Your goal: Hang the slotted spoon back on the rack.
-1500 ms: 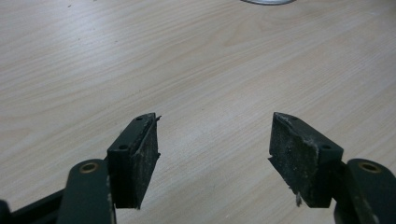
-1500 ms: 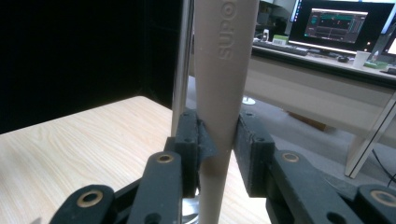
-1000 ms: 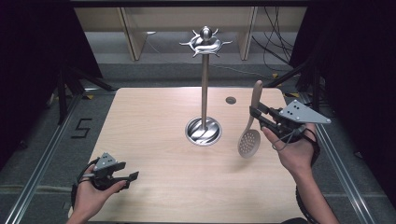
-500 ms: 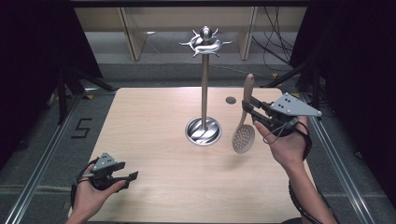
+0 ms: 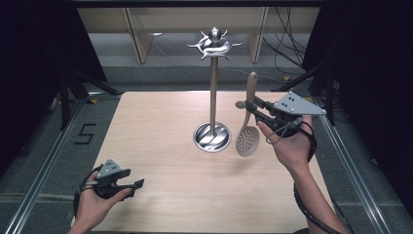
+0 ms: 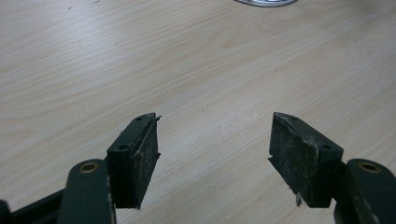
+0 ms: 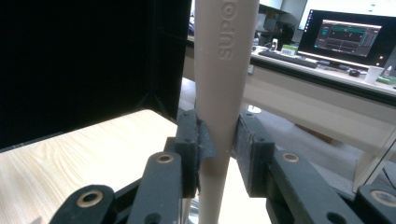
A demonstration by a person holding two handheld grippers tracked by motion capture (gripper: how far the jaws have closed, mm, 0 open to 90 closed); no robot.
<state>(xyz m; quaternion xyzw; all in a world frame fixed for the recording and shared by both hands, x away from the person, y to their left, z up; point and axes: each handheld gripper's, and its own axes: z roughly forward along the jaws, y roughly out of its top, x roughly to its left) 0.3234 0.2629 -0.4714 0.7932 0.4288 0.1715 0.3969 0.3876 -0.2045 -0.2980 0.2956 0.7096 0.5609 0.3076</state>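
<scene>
Stand (image 5: 213,92) as landmark, upright on the surface (image 5: 160,117). Well left and toward the person from its base, left tool (image 5: 127,184) rests low in a relaxed hand, jaws wide, holding nothing; likely idle. Just right of the pole, right tool (image 5: 251,108) clamps the skimmer spoon (image 5: 247,130) mid-handle, bowl hanging down, probably to bring the handle end to the hooks. Right forearm raised, wrist cocked inward.

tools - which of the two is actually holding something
The right tool, raised beside the metal stand: its jaws clamp the handle of the beige slotted spoon. The left tool sits low near the table's front edge, jaws open around nothing.
</scene>
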